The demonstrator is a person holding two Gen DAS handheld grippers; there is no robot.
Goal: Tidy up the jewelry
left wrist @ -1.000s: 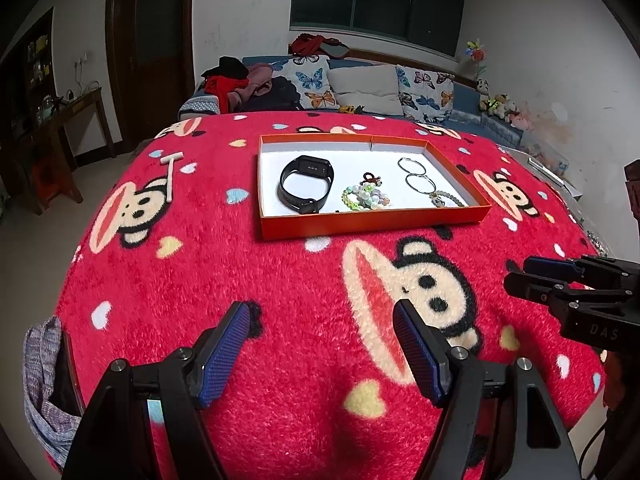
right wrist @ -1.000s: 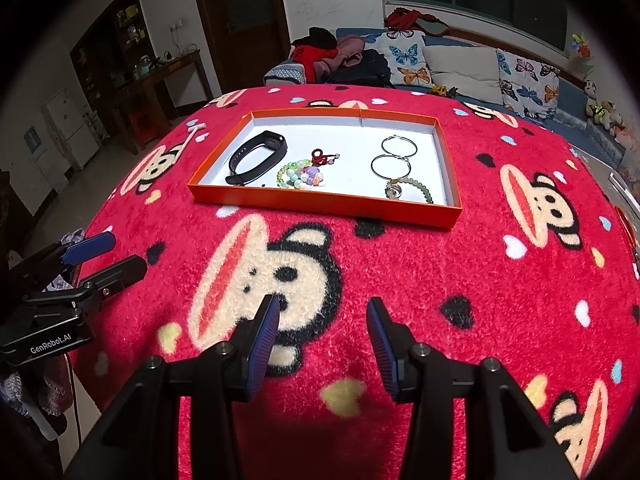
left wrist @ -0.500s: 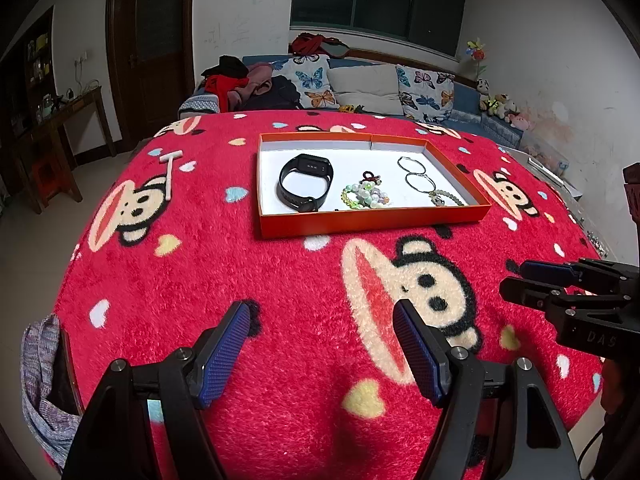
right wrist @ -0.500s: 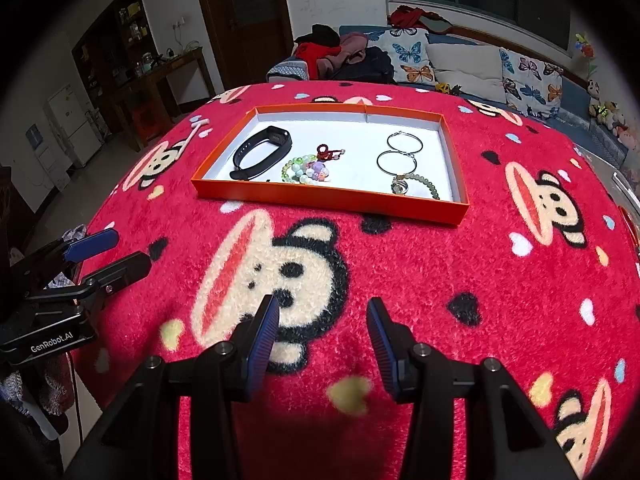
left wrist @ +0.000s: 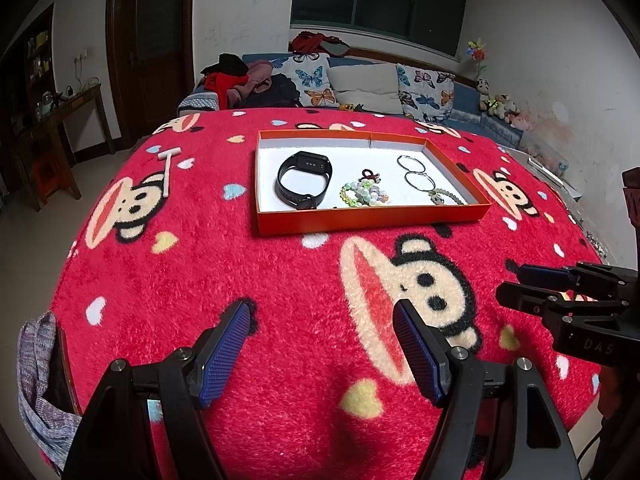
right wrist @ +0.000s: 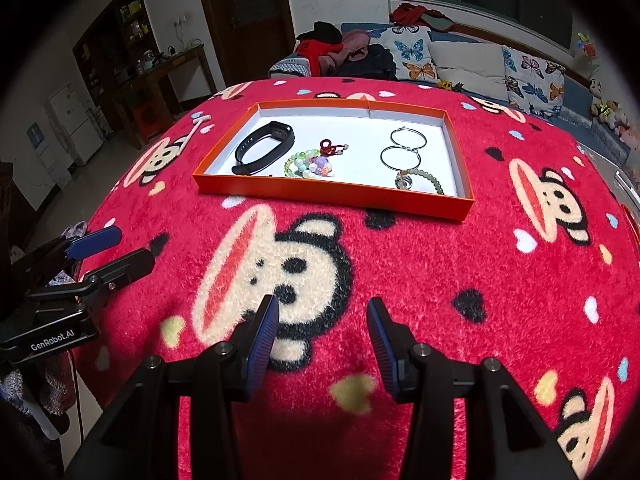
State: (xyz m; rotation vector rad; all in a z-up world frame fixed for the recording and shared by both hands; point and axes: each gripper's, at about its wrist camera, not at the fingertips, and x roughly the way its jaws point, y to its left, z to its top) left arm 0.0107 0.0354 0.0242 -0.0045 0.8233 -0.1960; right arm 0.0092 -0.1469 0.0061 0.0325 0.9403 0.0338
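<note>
An orange tray (left wrist: 372,220) (right wrist: 332,196) with a white floor lies on the red monkey-print blanket, well ahead of both grippers. In it lie a black wristband (left wrist: 302,180) (right wrist: 264,147), a coloured bead bracelet (left wrist: 364,194) (right wrist: 308,165) with a red knot charm (right wrist: 331,147), two thin silver hoops (left wrist: 414,170) (right wrist: 404,146) and a green bead bracelet with a pendant (left wrist: 444,198) (right wrist: 420,180). My left gripper (left wrist: 322,346) is open and empty over the near blanket. My right gripper (right wrist: 322,334) is open and empty; it also shows in the left wrist view (left wrist: 532,284).
The blanket (left wrist: 240,264) covers a round table. A grey cloth (left wrist: 36,380) hangs at its left edge. A sofa with butterfly cushions (left wrist: 360,88) stands behind, and a wooden side table (left wrist: 60,120) at far left.
Both grippers have drawn back and lifted slightly from the tray; the right gripper sits a little lower in the left wrist view. The jewelry has not moved.
</note>
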